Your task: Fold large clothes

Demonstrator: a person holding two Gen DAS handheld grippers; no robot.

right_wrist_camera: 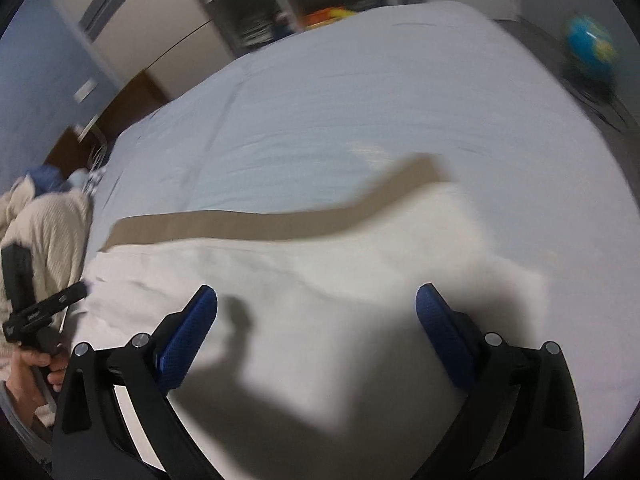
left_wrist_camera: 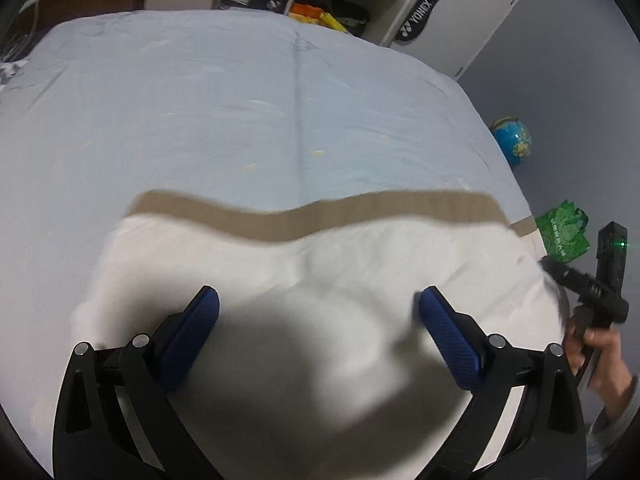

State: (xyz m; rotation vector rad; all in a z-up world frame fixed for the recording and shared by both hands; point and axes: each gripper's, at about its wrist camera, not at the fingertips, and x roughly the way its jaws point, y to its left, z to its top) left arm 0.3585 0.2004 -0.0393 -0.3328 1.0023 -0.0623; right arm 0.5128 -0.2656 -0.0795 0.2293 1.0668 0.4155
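home bedroom – bed (left_wrist_camera: 240, 92), globe (left_wrist_camera: 512, 142)

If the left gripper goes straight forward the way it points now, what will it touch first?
Most likely the white cloth lying on the bed. The left gripper is open above it, holding nothing. The tan band lies further along; depth is hard to judge.

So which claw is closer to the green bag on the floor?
The right claw. In the left wrist view it sits at the cloth's right edge, just beside the green bag. The left claw hangs open over the cloth's middle, farther from it.
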